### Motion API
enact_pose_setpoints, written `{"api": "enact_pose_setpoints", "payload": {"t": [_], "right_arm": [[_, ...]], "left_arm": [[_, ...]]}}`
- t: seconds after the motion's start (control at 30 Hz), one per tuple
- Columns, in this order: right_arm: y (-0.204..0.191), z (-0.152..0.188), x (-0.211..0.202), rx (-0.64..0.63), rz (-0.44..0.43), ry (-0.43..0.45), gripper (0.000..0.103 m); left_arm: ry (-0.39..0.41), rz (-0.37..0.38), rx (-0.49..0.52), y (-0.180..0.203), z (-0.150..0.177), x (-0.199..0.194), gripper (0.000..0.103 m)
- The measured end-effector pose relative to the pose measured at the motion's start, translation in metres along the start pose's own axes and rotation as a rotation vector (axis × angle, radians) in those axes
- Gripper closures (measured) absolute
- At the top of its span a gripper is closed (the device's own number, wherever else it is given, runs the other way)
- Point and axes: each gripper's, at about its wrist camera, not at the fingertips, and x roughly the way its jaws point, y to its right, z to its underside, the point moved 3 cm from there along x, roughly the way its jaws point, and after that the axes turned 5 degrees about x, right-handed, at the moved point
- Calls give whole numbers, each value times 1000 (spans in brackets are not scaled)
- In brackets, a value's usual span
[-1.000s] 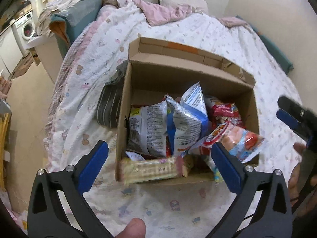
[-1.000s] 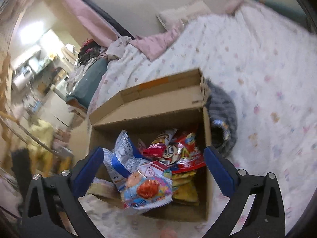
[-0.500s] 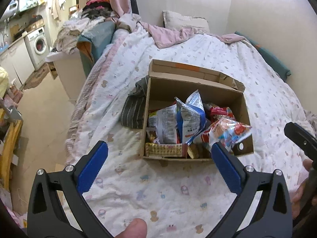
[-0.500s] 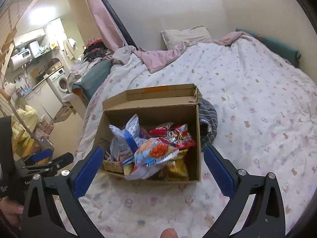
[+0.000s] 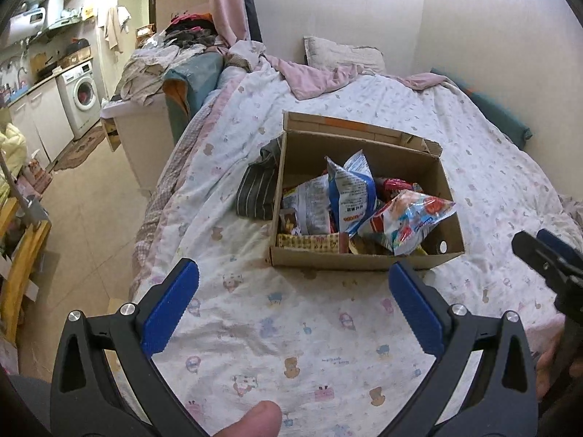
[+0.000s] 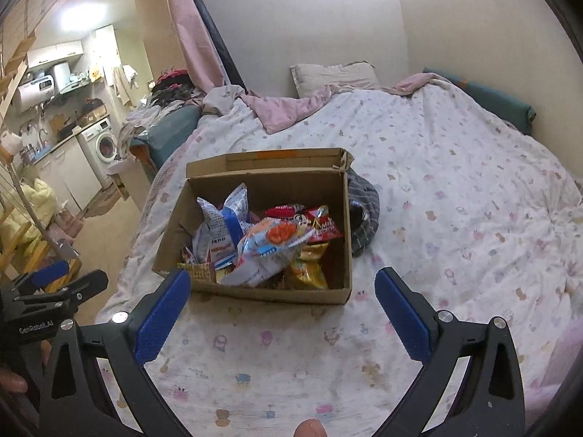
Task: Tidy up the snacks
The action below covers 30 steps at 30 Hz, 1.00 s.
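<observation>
An open cardboard box (image 5: 364, 260) (image 6: 255, 291) sits on the bed, filled with several snack packets. A blue-and-white bag (image 5: 349, 189) (image 6: 222, 225) stands upright in it, and a colourful bag with an orange picture (image 5: 408, 222) (image 6: 273, 240) lies on top. Red packets (image 6: 313, 218) lie at the back. My left gripper (image 5: 291, 291) hangs open in front of the box, above the sheet, holding nothing. My right gripper (image 6: 282, 291) is also open and empty, just short of the box's near wall.
The bed is covered by a white patterned sheet (image 5: 291, 327) with a pillow (image 5: 342, 54) and pink blanket (image 6: 284, 109) at the far end. A striped grey cloth (image 5: 257, 189) lies against the box. Floor and a washing machine (image 5: 82, 94) lie to the left.
Both grippers have pulled back and up from the box, which now looks smaller and farther away. Both stay open and empty.
</observation>
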Motion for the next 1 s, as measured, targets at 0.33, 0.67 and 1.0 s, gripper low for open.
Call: {"api": "enact_pose_setpoints", "payload": {"t": [0.33, 0.67, 1.0], "right_arm": [[-13, 12, 19, -40, 0, -7, 0], [-14, 11, 15, -47, 11, 27, 0], [-12, 9, 12, -44, 15, 38, 0]], "left_arm": [[-19, -15, -16, -4, 0, 15, 0], [-28, 1, -30, -4, 0, 16, 0], [-36, -2, -28, -3, 2, 17, 0]]}}
